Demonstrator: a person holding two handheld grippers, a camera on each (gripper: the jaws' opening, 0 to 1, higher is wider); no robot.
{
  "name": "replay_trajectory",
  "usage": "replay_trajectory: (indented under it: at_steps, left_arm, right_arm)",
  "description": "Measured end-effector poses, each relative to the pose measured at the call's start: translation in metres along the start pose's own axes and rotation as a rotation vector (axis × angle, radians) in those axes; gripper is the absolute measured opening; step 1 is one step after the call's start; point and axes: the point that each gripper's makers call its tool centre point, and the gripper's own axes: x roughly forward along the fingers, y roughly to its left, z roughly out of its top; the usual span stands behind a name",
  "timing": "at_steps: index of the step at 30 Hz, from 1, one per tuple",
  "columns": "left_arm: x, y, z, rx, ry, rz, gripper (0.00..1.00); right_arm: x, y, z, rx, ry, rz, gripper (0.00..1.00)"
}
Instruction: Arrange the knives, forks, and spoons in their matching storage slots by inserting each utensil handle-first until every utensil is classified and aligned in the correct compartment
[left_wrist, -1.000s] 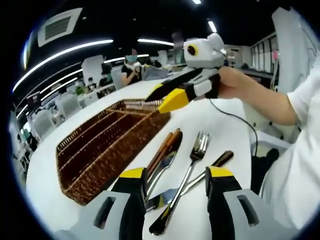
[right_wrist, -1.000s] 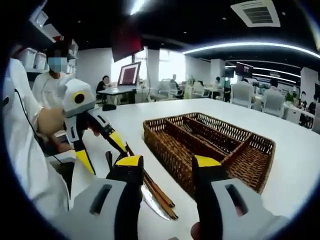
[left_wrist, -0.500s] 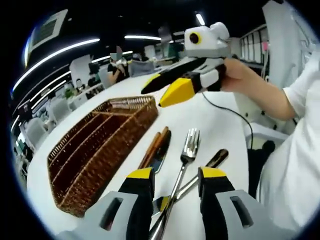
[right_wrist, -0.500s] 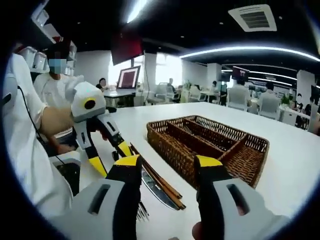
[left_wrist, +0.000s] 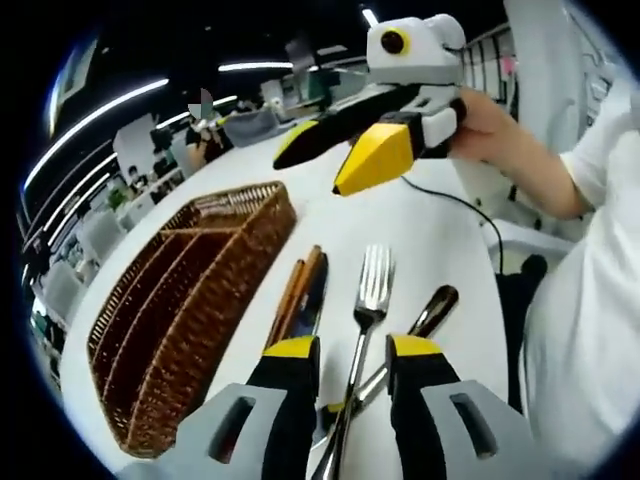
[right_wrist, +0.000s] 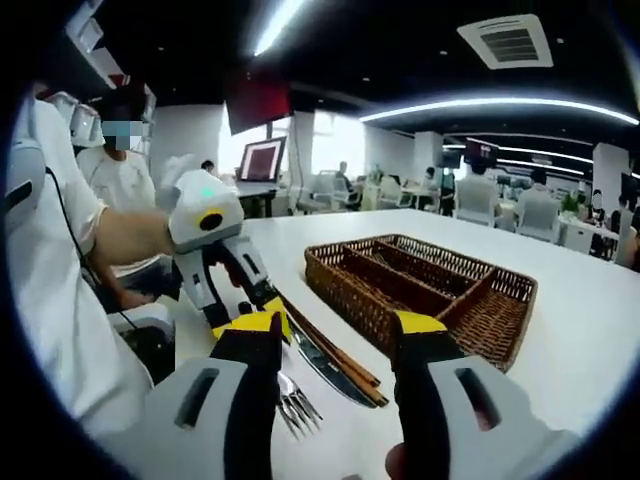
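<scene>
A silver fork (left_wrist: 372, 282) lies on the white table (left_wrist: 440, 240), handle toward me. Its handle runs between the jaws of my left gripper (left_wrist: 355, 350), which is open and straddles it. A wooden-handled knife (left_wrist: 308, 292) lies left of the fork. A dark-handled utensil (left_wrist: 434, 310) crosses under the fork on the right. The wicker tray (left_wrist: 180, 300) with long compartments sits further left. My right gripper (right_wrist: 338, 325) is open and holds nothing, hovering above the knife (right_wrist: 335, 360) and the fork tines (right_wrist: 296, 400). In the left gripper view the right gripper (left_wrist: 340, 155) is held high.
The wicker tray (right_wrist: 425, 290) has some utensils lying in its far slots. A person's hand (left_wrist: 485, 125) and a cable (left_wrist: 470, 215) are at the table's right side. The left gripper (right_wrist: 222, 262) is close in the right gripper view. Other tables and people stand far behind.
My left gripper has come down and forward over the fork, and its jaws have narrowed around the handle. The right gripper has stayed open, and the two grippers are closer together.
</scene>
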Motion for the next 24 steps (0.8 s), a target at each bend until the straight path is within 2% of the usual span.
replay_trajectory:
  at_steps: [8,24]
  left_arm:
    - [0.007,-0.002,-0.007,0.018,0.058,-0.036,0.19]
    - [0.011,-0.004,-0.009,0.054,0.119,-0.084,0.09]
  right_arm:
    - [-0.005,0.006,-0.005,-0.001,-0.001,0.012,0.44]
    - [-0.015,0.007,-0.025,0.050,-0.003,0.010,0.43]
